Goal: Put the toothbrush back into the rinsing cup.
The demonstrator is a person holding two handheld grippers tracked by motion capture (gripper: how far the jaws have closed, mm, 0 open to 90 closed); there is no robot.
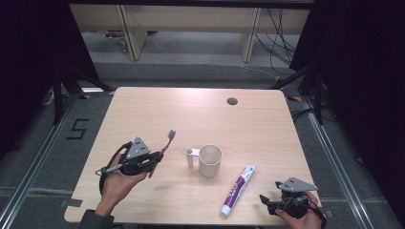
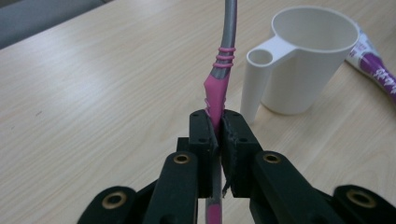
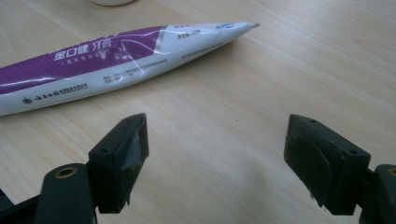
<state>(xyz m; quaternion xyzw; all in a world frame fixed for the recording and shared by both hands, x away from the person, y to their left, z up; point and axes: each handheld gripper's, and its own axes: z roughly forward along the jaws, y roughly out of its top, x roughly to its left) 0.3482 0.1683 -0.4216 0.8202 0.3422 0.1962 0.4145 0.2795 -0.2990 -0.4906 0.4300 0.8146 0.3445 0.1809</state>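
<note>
so from where i'm sitting, the left gripper (image 1: 155, 157) sits in the lower left of the high view and it's clamped tight on the pink toothbrush (image 1: 165, 145). the handle runs through the jaws and the bristle head pokes up toward the middle of the frame, off the table (image 1: 200, 114). in the left gripper view the two black jaws are pinched right onto the pink part of the handle, and the grey neck with its little pink rings climbs out the top of the frame.

the white cup (image 1: 210, 160) stands upright just right of centre in the high view, its tube-shaped handle pointing left toward the brush. cup and brush are near each other but not touching. in the left gripper view the cup sits in the upper right, just beside the brush neck.

the purple and white toothpaste tube (image 1: 238, 189) lies flat in the lower right, slanted, cap end toward the bottom edge.

the right gripper (image 1: 265, 200) is down in the lower right corner, jaws spread wide with nothing between them. in the right gripper view the tube lies across the upper left, apart from both jaws, bare wood in the gap.
</note>
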